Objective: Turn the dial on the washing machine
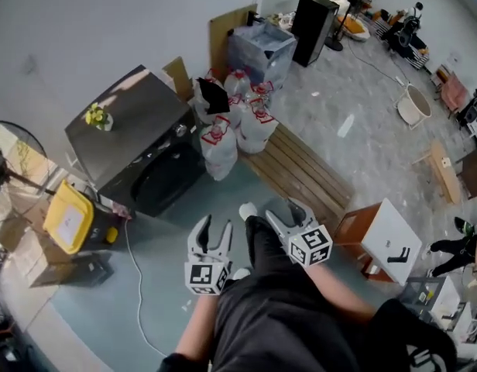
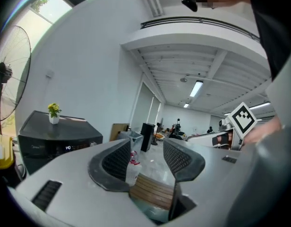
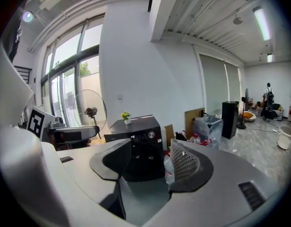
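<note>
- Left gripper (image 1: 214, 232) and right gripper (image 1: 286, 213) are both held out at my waist. Each has its jaws spread and nothing between them; the left gripper view and the right gripper view both show open air in the gap.

- So has the dial been touched?

- Not as far as I can judge. Neither gripper is near it, so the whole task is left: walk up, close one gripper on the dial, and turn it.

- Where is the washing machine?

- The washing machine (image 1: 138, 142) stands against the wall ahead and to my left, well apart from both grippers, with open floor between us. In the right gripper view it sits framed in the gap between that gripper's jaws, far off.

- And the dial?

- The dial (image 3: 151, 135) is a small, round, pale silver knob on the control strip along the machine's top front edge. It sits towards the end nearest the bags of bottles (image 1: 238, 122). A small lit display shows on the same strip, further along.

- What does the machine look like?

- It is a dark box with a flat, glossy top and a round dark door low on the front. A little pot of yellow flowers (image 1: 97, 117) stands on the top near its back edge.
</note>
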Demonstrator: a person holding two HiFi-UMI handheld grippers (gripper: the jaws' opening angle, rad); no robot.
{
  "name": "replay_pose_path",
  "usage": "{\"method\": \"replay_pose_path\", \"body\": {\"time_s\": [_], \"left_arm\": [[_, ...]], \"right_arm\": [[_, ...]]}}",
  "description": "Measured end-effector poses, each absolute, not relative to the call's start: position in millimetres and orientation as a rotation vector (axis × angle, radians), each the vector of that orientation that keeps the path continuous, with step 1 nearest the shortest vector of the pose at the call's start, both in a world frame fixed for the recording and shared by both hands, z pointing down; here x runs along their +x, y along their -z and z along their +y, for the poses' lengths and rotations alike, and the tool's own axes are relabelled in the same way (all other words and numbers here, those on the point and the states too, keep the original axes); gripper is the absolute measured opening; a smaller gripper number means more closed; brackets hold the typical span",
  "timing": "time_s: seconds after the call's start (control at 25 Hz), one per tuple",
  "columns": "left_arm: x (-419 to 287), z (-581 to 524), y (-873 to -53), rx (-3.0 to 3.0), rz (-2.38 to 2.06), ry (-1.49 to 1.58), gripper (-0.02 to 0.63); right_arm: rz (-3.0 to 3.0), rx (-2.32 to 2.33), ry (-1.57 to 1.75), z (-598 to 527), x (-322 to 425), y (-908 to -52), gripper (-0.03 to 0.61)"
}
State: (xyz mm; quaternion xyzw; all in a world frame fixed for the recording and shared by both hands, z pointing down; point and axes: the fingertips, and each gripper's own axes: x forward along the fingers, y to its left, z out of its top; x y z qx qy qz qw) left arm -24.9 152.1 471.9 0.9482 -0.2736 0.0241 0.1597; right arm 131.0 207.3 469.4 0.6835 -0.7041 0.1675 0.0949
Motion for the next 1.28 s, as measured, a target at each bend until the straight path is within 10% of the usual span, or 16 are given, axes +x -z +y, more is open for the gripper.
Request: {"method": "replay_pose_path", "body": {"time_s": [1.28], "left_arm": [[-15.6, -91.7, -501.8, 2.272, -1.553, -0.155, 0.201]], "right_arm": [[-2.563, 1.149, -0.574, -134.9, 123.3, -538.4, 0.23]]}}
